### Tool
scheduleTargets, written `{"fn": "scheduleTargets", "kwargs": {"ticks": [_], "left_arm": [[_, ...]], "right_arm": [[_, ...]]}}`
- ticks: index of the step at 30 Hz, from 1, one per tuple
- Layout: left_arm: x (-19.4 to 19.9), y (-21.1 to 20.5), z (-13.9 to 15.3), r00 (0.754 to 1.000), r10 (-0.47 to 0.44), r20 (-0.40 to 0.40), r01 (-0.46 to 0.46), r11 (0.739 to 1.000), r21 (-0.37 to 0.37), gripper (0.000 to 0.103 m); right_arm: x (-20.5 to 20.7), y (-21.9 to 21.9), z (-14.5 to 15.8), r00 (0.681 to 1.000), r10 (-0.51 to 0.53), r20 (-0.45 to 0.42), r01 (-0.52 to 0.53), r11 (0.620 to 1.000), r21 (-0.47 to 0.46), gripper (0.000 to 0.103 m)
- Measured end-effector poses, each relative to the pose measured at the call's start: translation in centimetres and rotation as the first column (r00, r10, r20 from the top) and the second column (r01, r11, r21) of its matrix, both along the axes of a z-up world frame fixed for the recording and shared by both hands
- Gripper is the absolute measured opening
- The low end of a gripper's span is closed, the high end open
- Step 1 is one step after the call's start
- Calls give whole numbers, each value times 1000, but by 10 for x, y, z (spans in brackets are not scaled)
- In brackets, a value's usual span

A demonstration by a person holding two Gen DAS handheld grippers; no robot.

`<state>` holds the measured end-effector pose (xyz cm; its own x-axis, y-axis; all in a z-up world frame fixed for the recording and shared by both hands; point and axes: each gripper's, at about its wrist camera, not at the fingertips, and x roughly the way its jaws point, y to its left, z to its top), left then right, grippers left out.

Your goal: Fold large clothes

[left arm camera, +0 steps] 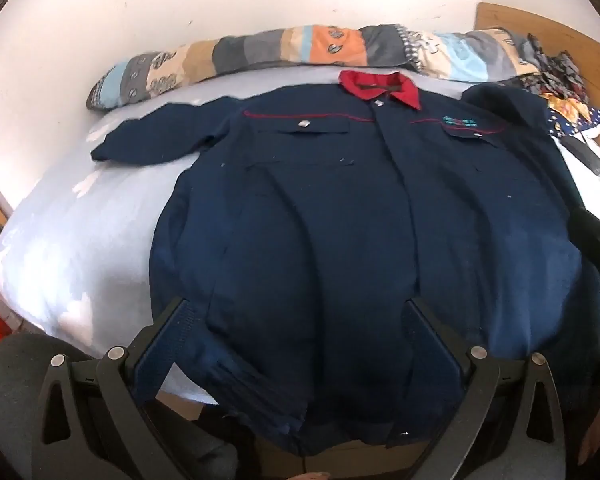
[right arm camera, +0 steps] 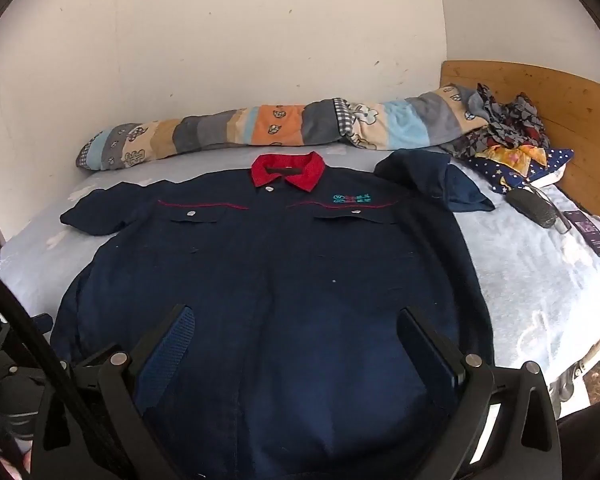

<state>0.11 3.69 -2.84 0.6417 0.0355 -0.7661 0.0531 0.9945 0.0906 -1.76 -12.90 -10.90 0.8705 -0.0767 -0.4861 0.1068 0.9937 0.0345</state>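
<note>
Close to the left camera, the left gripper (left arm camera: pixel 300 312) has its two fingers spread wide apart. Nothing is held between them. They sit over the bottom part of the big dark blue shirt (left arm camera: pixel 340 220), and I cannot tell if they touch the cloth. The bottom edge of the shirt hangs a little over the near side of the bed.

Close to the right camera, the right gripper (right arm camera: pixel 296 320) is also spread wide, with nothing pinched in it. Its fingers are over the lower front of the shirt (right arm camera: pixel 268 272) too, and I cannot tell if they touch it.

The shirt lies flat on the bed with its front up and its buttons done up. It rests on a pale blue sheet (right arm camera: pixel 540 288). One sleeve (right arm camera: pixel 104 212) sticks out to the left. The other sleeve (right arm camera: pixel 432 184) is bent up near the top right.

Farther away is the red collar (right arm camera: pixel 288 172), at the top of the shirt. Behind it a long stripy rolled blanket (right arm camera: pixel 260 128) lies along the white wall (right arm camera: pixel 220 40). At the far right are a pile of bright clothes (right arm camera: pixel 508 128), a dark phone (right arm camera: pixel 590 232) and a wooden headboard (right arm camera: pixel 560 96).
</note>
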Motion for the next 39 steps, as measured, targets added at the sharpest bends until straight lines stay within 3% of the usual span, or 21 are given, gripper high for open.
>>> {"fn": "scheduleTargets", "kwargs": {"ticks": [21, 39], "left_arm": [[7, 10, 1, 999, 48, 25, -48, 999, -2, 103], [-4, 0, 5, 999, 18, 50, -18, 1000, 2, 103]], "right_arm": [[5, -1, -6, 999, 29, -13, -29, 999, 21, 102], [2, -3, -4, 1000, 21, -4, -21, 1000, 21, 102]]}}
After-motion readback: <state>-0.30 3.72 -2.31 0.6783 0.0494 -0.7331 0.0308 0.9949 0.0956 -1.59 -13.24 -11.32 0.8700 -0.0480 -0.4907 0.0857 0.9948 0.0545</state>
